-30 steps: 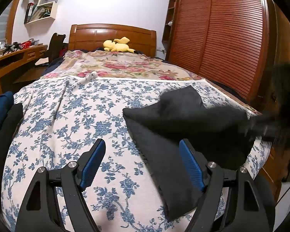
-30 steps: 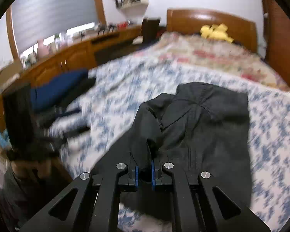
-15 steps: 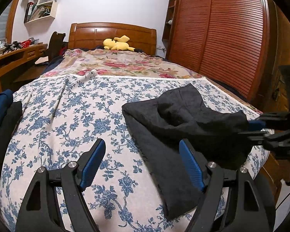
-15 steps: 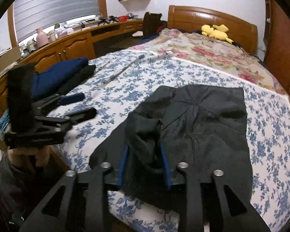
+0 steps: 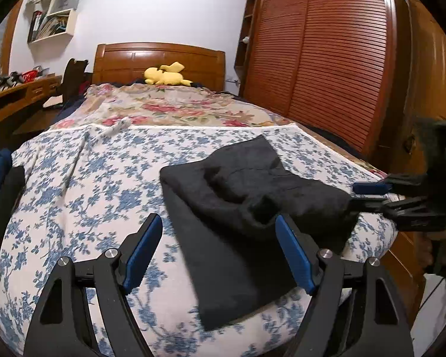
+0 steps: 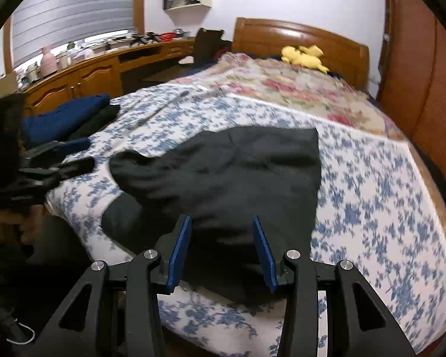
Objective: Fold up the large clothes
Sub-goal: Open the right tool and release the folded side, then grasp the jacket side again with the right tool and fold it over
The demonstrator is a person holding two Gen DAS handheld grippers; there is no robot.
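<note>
A black garment lies partly folded on the blue floral bedsheet, near the foot of the bed; it also shows in the right wrist view. My left gripper is open and empty, just above the garment's near left edge. My right gripper is open and empty, over the garment's near edge. The right gripper also shows at the right in the left wrist view, and the left gripper shows at the left in the right wrist view.
Folded navy and black clothes lie at the bed's left edge. A yellow plush toy sits by the wooden headboard. A wooden desk runs along the left. A slatted wardrobe stands to the right.
My right gripper has opened and let go of the black garment's fold, which now lies on the bed. The left gripper stays open and has barely moved.
</note>
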